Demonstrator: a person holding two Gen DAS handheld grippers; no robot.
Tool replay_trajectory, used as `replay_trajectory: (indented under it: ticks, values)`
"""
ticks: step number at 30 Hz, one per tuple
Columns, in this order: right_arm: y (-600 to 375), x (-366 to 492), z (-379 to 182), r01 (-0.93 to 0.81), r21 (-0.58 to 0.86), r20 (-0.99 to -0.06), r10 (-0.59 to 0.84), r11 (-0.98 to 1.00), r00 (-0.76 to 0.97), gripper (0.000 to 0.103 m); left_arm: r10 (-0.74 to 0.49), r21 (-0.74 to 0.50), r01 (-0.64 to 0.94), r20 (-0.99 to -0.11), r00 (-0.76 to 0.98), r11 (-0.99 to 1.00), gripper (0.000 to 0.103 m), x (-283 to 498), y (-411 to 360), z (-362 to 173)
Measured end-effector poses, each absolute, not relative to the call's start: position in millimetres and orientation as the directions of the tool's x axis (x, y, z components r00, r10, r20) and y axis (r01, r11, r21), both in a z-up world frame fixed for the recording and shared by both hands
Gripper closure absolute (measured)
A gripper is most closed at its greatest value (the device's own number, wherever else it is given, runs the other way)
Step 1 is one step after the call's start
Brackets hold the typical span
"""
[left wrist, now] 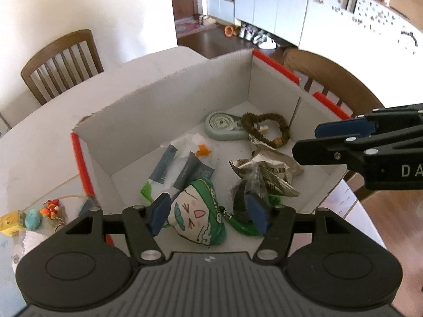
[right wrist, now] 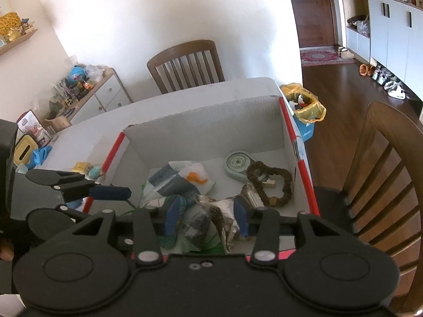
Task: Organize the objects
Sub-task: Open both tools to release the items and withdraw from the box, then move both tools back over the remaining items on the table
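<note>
— Both tongs over the cardboard box (left wrist: 148,111)?

— Yes. The left gripper (left wrist: 208,212) stands apart above the green plush pouch (left wrist: 198,211), gripping nothing. The right gripper (right wrist: 206,218) stands apart over the crumpled foil wrapper (right wrist: 211,211) near the box's front edge; both look dropped in for sorting

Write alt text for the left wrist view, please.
The open left gripper hangs over a white cardboard box on a table, above a green plush face pouch. Deeper in the box lie crumpled wrappers, a tape dispenser and a brown bead loop.
</note>
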State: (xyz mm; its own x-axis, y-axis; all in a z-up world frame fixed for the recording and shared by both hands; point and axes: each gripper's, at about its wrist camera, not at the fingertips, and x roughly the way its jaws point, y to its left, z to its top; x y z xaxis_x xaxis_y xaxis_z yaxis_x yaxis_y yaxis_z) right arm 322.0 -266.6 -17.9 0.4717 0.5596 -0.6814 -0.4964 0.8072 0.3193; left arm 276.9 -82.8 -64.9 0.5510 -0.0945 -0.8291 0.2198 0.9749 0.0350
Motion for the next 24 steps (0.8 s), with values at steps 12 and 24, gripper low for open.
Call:
replay_trajectory:
  ticks: [12, 24]
  values:
    - [-247, 295, 10, -0.545, 0.296, -0.637, 0.587, 0.784, 0.499, 0.041, -0.093, 0.008, 0.152, -0.755, 0.649, 0.988, 0.039, 239, -49, -26]
    - [-206, 263, 30, -0.543, 0.313, -0.6, 0.605, 0.779, 0.523, 0.022, -0.106, -0.042, 0.107, -0.689, 0.717, 0.993, 0.028, 204, 12, 7]
